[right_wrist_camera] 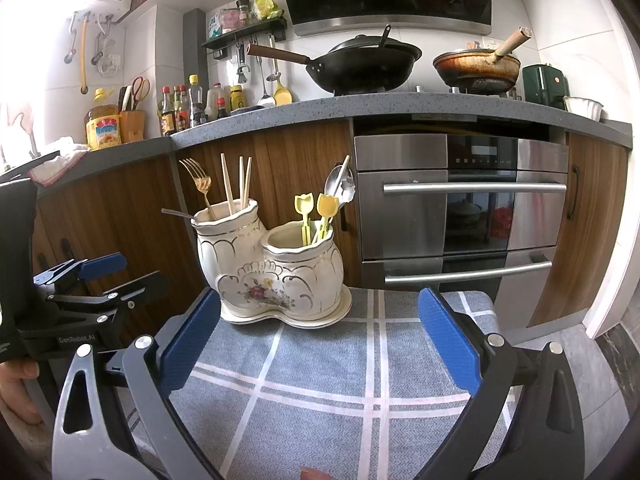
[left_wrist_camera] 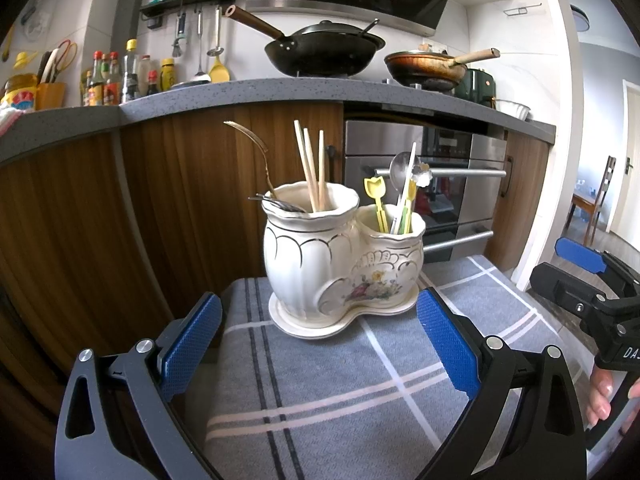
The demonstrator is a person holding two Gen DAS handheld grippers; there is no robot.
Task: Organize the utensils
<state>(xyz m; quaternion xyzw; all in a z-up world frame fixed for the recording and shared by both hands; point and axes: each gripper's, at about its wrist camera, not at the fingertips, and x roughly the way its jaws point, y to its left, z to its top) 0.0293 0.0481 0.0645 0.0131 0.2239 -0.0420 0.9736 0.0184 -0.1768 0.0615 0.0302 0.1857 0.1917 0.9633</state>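
Covering the small tabletop (left_wrist_camera: pixel 360 392) is a grey cloth with white and dark checks, set in front of wood-fronted kitchen cabinets (left_wrist_camera: pixel 180 184) and a steel oven (right_wrist_camera: pixel 460 216); above them a grey worktop (right_wrist_camera: pixel 360 106) carries a black wok (right_wrist_camera: pixel 360 64), a brown pan (right_wrist_camera: pixel 476 66) and sauce bottles (right_wrist_camera: pixel 188 108).

A cream double-pot ceramic holder (left_wrist_camera: pixel 340 256) stands on its saucer at the far edge of the cloth. Its taller pot holds chopsticks (left_wrist_camera: pixel 312 168) and a gold fork (left_wrist_camera: pixel 256 152); the shorter pot holds yellow tulip-topped picks (left_wrist_camera: pixel 376 200) and a metal spoon (left_wrist_camera: pixel 402 168).

Nearer than the holder, the cloth lies bare right up to both sets of tongs.

Left tongs (left_wrist_camera: pixel 320 344) are spread wide, pinching nothing and touching nothing. Right tongs (right_wrist_camera: pixel 320 344) are likewise spread wide and empty, hovering beside them over the cloth's right side.
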